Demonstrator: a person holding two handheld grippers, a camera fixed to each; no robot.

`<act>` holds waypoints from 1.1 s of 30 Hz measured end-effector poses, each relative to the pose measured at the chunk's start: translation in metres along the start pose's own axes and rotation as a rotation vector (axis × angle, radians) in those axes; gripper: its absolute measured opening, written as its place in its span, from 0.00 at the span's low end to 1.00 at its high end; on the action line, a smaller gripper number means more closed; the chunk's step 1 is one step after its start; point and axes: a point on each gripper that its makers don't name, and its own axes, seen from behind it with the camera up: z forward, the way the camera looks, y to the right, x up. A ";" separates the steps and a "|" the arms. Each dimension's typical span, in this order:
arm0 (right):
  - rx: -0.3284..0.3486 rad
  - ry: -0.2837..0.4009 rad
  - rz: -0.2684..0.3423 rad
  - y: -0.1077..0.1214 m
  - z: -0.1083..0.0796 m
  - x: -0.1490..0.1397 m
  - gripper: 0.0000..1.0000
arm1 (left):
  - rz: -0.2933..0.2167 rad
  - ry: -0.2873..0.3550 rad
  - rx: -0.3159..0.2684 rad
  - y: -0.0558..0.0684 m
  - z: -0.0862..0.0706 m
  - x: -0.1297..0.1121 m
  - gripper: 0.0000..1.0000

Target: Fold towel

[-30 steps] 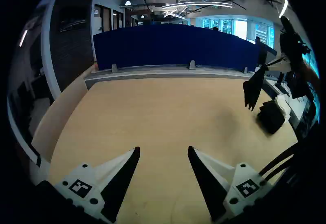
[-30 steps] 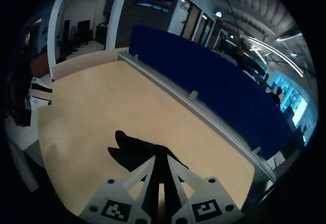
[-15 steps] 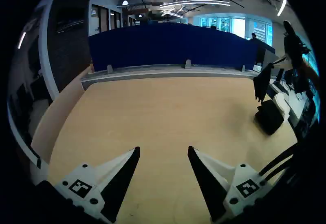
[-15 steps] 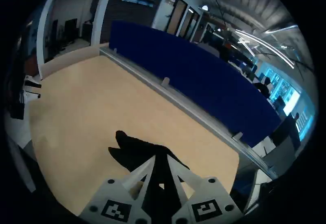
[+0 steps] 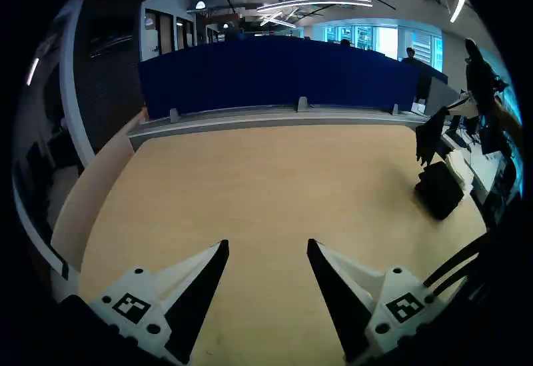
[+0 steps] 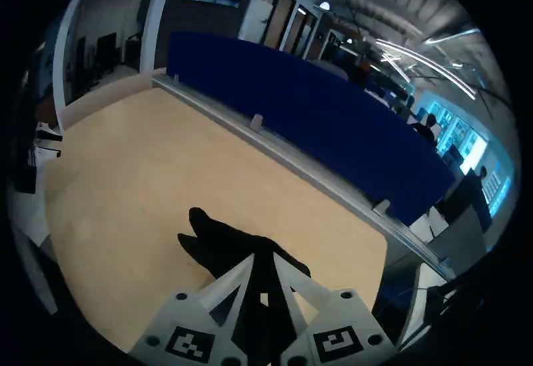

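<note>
A black towel point(image 6: 216, 239) hangs bunched from my right gripper point(image 6: 263, 261), whose fingers are shut on its edge above the wooden table point(image 6: 133, 166). In the left gripper view the same towel point(image 5: 428, 141) dangles at the far right, above the table's right end, held by the distant right gripper point(image 5: 461, 103) in a person's hand. Just below it a folded black cloth point(image 5: 440, 189) lies on the table. My left gripper point(image 5: 266, 243) is open over the near part of the table point(image 5: 266, 173), with nothing between its fingers and far from the towel.
A blue partition point(image 5: 280, 73) on a grey rail runs along the table's far edge, also seen as the blue partition point(image 6: 313, 126) in the right gripper view. A white stack point(image 5: 461, 166) lies beyond the table's right edge. Desks and chairs stand around.
The right gripper has carried the hanging towel farther right and away from my left gripper. The left gripper stays open and has barely shifted.
</note>
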 end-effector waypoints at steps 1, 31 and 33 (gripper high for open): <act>0.000 -0.003 0.004 0.000 -0.002 -0.004 0.05 | 0.001 -0.001 -0.001 0.001 0.000 0.000 0.87; -0.050 -0.243 0.181 -0.017 -0.045 -0.211 0.05 | 0.059 -0.024 -0.045 0.033 0.004 -0.005 0.87; -0.056 -0.263 0.196 -0.018 -0.043 -0.224 0.05 | 0.063 -0.025 -0.043 0.033 0.003 -0.005 0.87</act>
